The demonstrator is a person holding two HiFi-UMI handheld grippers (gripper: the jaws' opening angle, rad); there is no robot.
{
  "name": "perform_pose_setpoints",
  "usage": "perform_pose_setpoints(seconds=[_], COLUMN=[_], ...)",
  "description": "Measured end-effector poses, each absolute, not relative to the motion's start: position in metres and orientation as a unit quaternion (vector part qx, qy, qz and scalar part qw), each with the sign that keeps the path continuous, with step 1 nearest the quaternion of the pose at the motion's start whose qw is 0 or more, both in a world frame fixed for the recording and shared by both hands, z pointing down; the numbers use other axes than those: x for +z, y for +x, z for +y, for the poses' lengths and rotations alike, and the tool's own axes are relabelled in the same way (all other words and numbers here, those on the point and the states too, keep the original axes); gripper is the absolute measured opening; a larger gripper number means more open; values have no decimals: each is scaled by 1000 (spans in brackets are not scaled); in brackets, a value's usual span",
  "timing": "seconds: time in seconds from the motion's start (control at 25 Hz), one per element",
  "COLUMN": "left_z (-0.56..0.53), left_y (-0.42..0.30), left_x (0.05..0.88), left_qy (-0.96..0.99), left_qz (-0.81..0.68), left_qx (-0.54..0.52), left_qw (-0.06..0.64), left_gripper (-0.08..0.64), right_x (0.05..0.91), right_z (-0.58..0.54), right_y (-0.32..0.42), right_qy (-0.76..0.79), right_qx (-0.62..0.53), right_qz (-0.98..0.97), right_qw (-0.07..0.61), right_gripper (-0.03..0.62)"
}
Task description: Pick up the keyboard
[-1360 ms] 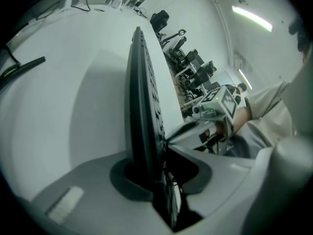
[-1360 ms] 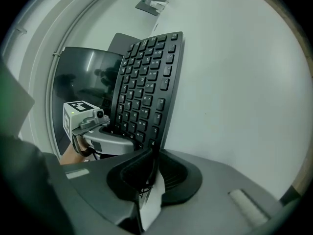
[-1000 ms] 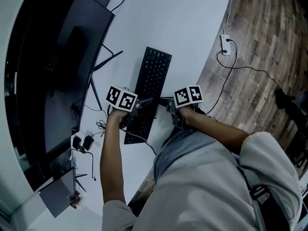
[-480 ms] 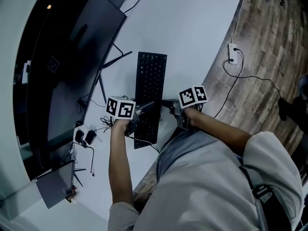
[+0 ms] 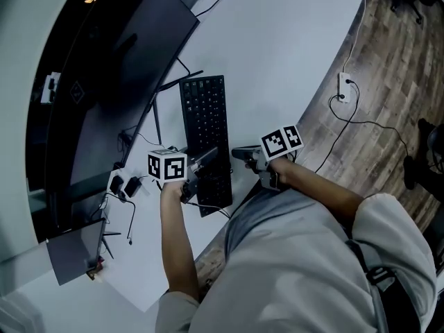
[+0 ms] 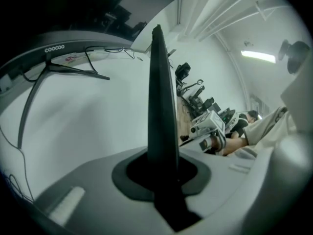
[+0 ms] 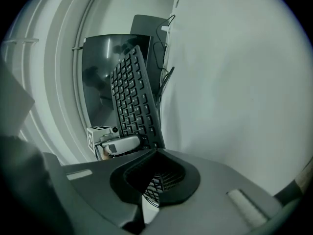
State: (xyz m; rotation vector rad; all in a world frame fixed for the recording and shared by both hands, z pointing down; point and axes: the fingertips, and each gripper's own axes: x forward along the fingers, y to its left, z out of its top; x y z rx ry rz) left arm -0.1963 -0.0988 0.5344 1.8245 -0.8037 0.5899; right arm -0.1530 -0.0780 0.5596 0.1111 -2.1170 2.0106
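A white surface (image 5: 277, 61) with a curved right edge fills the head view, with wood flooring beyond that edge. A big dark monitor (image 5: 118, 82) stands along the left side. The keyboard (image 5: 205, 127) lies lengthways between the monitor and the right edge, its near end close to the near edge of the surface.

The left hand-held gripper (image 5: 205, 159) is clenched on the near left part of the keyboard. In its own view the board runs edge-on straight up through the closed jaws. The right hand-held gripper (image 5: 239, 151) meets the near right edge. In its own view the board's corner passes into the narrow gap between the jaws, so it appears to be grasping too. Whether the board is already off the surface I cannot tell.

Both holds sit at the near end, so the far end will likely sag or pivot. To lift well, raise both hands together at the same rate and hold the board level. Watch the thin cable (image 5: 208, 205) trailing from the near end so it does not snag. The far end should also stay away from the monitor stand's leg (image 5: 177, 83).
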Motion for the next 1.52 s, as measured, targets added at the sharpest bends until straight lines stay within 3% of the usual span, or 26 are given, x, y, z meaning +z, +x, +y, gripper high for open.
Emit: perform_pose_setpoints(seconds=[0.6,1.0,1.52], left_z=[-72,-61,-55], left_y=[-246,-268,-287], left_x=[479,440,388], left_qy=[762,764,729], left_qz=[-445,-501,-606], left_qx=[115,24,-11], left_qw=[456,407,319], left_gripper=[0,0,0], right_x=[535,504,462], right_z=[-71,-86,-101], right_y=[-162,-165,-169], right_qy=[22,13,-1], right_qx=[579,566,461], right_qz=[-797,-810,-871], right_qw=[170,150,172], right_gripper=[-11,-11,-5])
